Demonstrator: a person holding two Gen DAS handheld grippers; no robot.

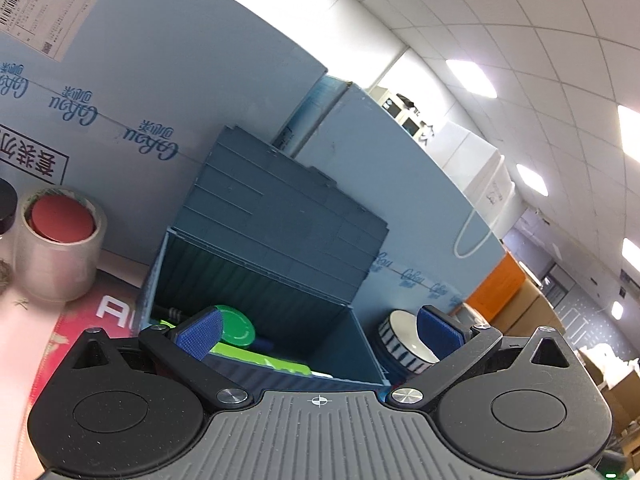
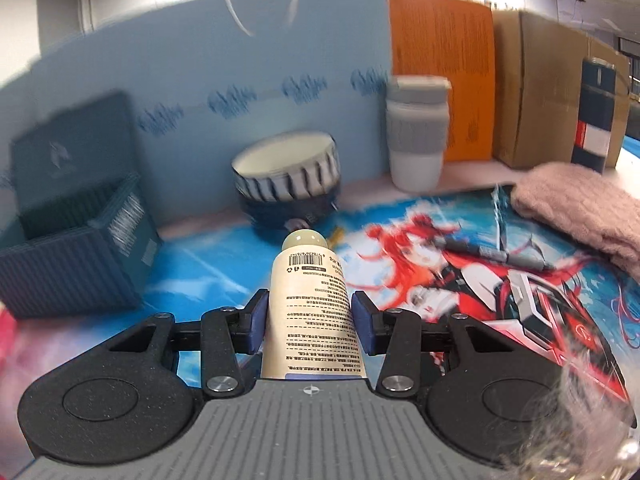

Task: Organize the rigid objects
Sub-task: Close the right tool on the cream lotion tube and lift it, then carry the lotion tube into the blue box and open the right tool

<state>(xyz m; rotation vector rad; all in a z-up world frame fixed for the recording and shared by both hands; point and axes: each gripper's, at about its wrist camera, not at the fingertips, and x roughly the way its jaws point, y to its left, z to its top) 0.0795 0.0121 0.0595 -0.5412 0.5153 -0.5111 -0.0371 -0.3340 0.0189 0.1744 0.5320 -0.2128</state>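
A dark blue ribbed storage box (image 1: 264, 304) stands open with its lid up against a blue wall; it also shows at the left of the right wrist view (image 2: 76, 256). Green items (image 1: 236, 330) lie inside it. My left gripper (image 1: 316, 334) is open and empty just above the box's near rim. My right gripper (image 2: 308, 316) is shut on a cream tube (image 2: 310, 300) with printed text, cap pointing forward, held above the picture mat (image 2: 460, 264).
A striped bowl (image 2: 286, 178) sits behind the tube, right of the box, also seen in the left wrist view (image 1: 402, 340). A grey-banded cup (image 2: 416, 140), a pen (image 2: 492, 254), a pink knit cloth (image 2: 580, 204), a dark bottle (image 2: 596, 112) and cartons stand right. A tape roll (image 1: 56, 240) stands left.
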